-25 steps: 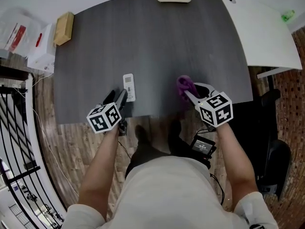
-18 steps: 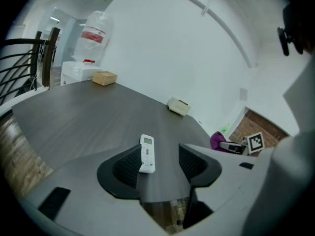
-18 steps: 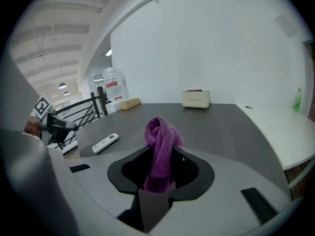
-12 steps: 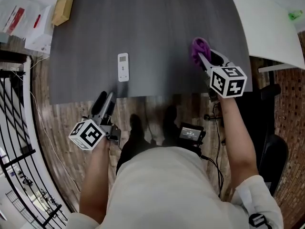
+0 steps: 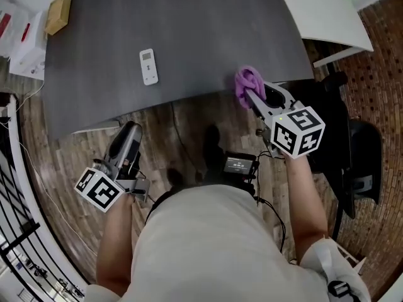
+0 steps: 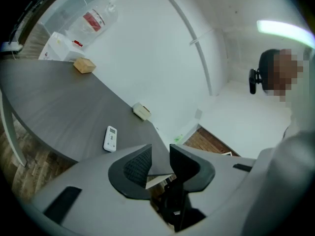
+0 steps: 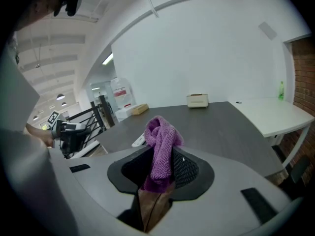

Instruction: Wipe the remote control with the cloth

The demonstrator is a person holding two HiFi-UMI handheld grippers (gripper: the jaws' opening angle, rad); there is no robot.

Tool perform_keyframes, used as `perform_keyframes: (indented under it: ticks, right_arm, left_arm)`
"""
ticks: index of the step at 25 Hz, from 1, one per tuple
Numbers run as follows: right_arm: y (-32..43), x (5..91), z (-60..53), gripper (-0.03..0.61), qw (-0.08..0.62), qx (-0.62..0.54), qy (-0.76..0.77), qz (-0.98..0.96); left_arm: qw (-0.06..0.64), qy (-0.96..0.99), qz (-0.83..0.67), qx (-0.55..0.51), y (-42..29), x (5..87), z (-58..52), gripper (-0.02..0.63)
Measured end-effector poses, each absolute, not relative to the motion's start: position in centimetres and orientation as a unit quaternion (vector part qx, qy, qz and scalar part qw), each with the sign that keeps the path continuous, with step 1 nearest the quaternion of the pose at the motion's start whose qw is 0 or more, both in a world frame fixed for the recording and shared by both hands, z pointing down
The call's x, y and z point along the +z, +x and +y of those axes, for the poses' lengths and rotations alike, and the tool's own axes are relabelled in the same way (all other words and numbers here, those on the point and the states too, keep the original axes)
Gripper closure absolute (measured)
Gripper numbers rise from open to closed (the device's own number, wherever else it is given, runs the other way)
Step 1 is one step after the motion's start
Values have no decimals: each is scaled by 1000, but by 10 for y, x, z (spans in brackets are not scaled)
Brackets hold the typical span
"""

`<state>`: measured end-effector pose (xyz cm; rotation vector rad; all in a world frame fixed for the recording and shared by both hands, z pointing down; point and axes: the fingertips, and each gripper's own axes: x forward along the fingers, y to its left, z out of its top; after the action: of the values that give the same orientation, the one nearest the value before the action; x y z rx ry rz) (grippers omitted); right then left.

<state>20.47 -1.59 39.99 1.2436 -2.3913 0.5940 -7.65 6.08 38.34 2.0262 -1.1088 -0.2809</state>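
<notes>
While pinching the cloth (image 5: 249, 82), the right gripper (image 5: 252, 96) points toward the table (image 5: 189, 30).

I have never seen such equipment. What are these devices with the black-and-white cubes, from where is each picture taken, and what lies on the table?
There is no robot here. A person holds a tool in each hand: a two-jaw gripper carrying a marker cube. The head view comes from a camera on the person's head, looking down. The other two views come from a camera riding on each gripper, looking along its jaws. On the dark table lies a white remote, with a tan box near the far left corner. The right gripper is shut on a purple cloth. The left gripper holds nothing; its jaws have just been closing and stand slightly apart. Neither gripper touches the remote, so no wiping is under way.
</notes>
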Motion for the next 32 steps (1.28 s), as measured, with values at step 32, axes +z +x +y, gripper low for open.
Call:
perform_keyframes:
  ticks: [32]
  right_arm:
    - [156,271,226,471,65,200,408,-889]
  left_arm:
    - [376,855,-290,-209,-27,282,285,546]
